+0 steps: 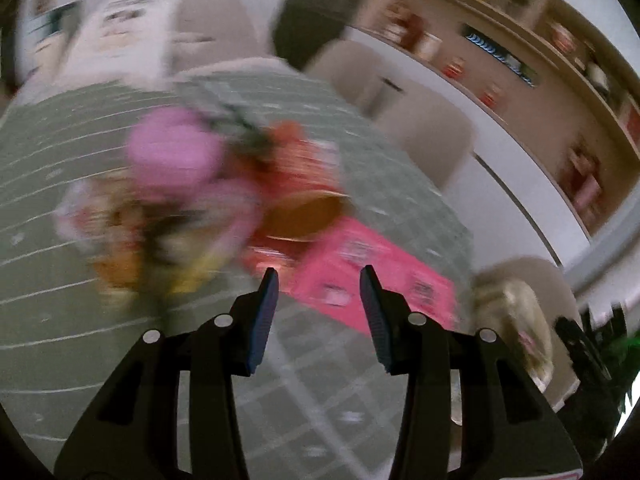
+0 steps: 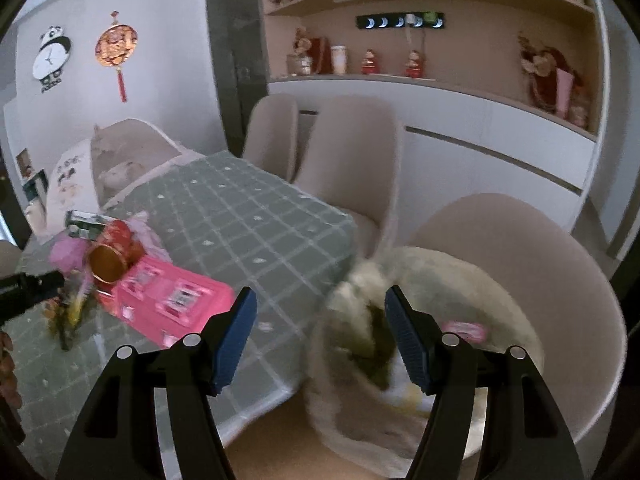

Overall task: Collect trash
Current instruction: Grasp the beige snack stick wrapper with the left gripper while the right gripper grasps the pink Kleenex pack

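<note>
Here, pink box (image 1: 372, 280) just beyond left gripper (image 1: 318, 280); both jaws apart, empty; right gripper (image 2: 320, 300) wider.

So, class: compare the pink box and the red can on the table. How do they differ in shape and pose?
The pink box is flat and rectangular; the red can is round. The pink box lies flat on the checked tablecloth; the red can is tipped on its side, its gold open end showing. They lie next to each other in one pile of trash.

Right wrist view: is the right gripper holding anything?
No, the right gripper stands open with nothing between its blue pads; the trash bag lies beyond them.
</note>
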